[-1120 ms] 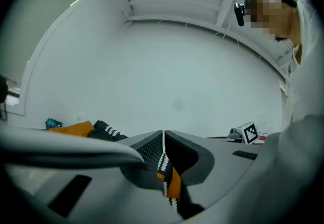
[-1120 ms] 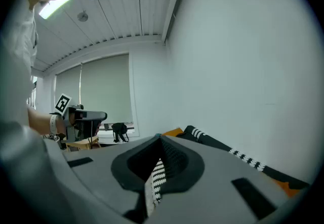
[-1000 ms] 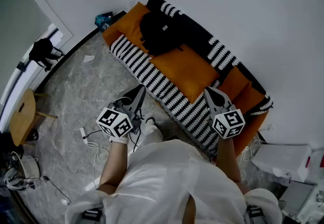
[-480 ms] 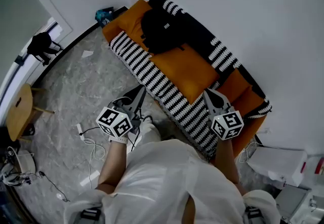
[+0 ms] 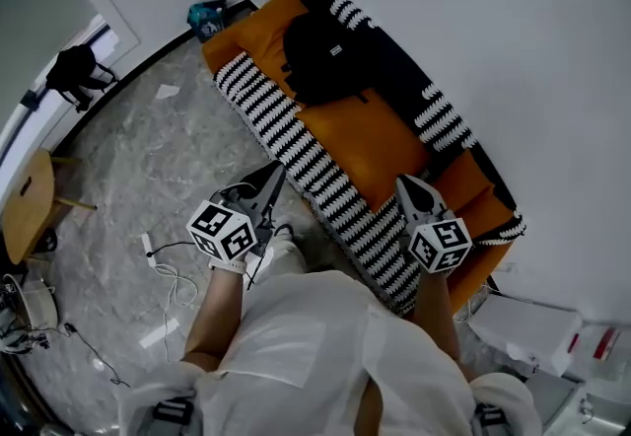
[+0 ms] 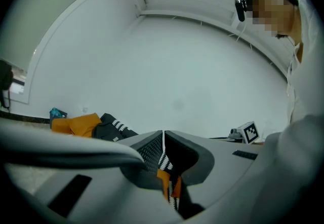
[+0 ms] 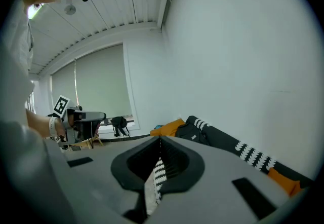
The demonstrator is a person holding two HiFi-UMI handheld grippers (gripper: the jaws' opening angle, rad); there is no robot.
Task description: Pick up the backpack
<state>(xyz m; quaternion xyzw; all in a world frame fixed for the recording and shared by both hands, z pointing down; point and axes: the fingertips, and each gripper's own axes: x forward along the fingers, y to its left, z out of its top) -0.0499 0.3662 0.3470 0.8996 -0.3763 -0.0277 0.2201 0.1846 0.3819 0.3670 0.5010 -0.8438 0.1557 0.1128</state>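
Note:
A black backpack point(image 5: 325, 57) lies on the orange seat of a striped sofa point(image 5: 301, 153) against the white wall, toward the sofa's far end. It shows small and dark in the left gripper view point(image 6: 109, 127) and in the right gripper view point(image 7: 195, 131). My left gripper point(image 5: 278, 171) is shut and empty, hovering over the floor just short of the sofa's front edge. My right gripper point(image 5: 405, 182) is shut and empty above the sofa's near seat. Both are well short of the backpack.
A blue object point(image 5: 206, 18) lies on the floor by the sofa's far end. A wooden stool point(image 5: 27, 207) and a black bag point(image 5: 73, 71) sit at the left. White cables point(image 5: 168, 271) trail on the marble floor. White boxes point(image 5: 537, 330) stand past the sofa's near end.
Both grippers and the person have moved closer to the sofa; the sofa and backpack sit slightly nearer and more to the right in the head view. Both jaws have stayed shut.

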